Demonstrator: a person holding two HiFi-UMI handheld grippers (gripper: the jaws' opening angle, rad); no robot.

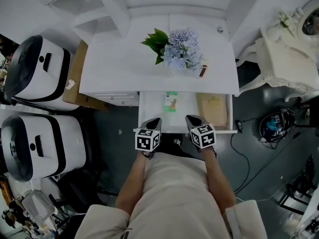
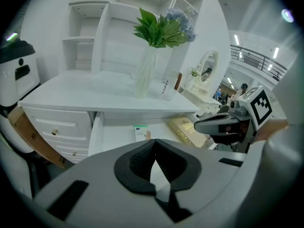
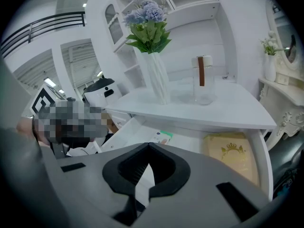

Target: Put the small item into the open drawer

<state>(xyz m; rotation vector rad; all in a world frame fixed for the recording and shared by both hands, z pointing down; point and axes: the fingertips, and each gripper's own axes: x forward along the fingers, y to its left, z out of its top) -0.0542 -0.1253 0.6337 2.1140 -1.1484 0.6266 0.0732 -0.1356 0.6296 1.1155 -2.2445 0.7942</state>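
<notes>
The white dresser's drawer (image 1: 150,108) stands open. A small green-and-white box (image 1: 171,101) (image 2: 141,132) (image 3: 160,137) lies flat in it, left of a tan box with a gold crown (image 1: 213,110) (image 3: 232,153). My left gripper (image 1: 153,121) (image 2: 154,144) hovers at the drawer's front edge, shut and empty. The right gripper (image 1: 192,119) (image 3: 148,146) is beside it over the front edge, also shut with nothing between its fingers. Neither touches the small box.
On the dresser top stand a clear vase of blue flowers (image 1: 177,49) and a small clear bottle (image 1: 203,71). Two white appliances (image 1: 40,71) and a cardboard box (image 1: 75,78) stand at the left. An ornate white vanity (image 1: 284,54) and floor cables (image 1: 274,126) are at the right.
</notes>
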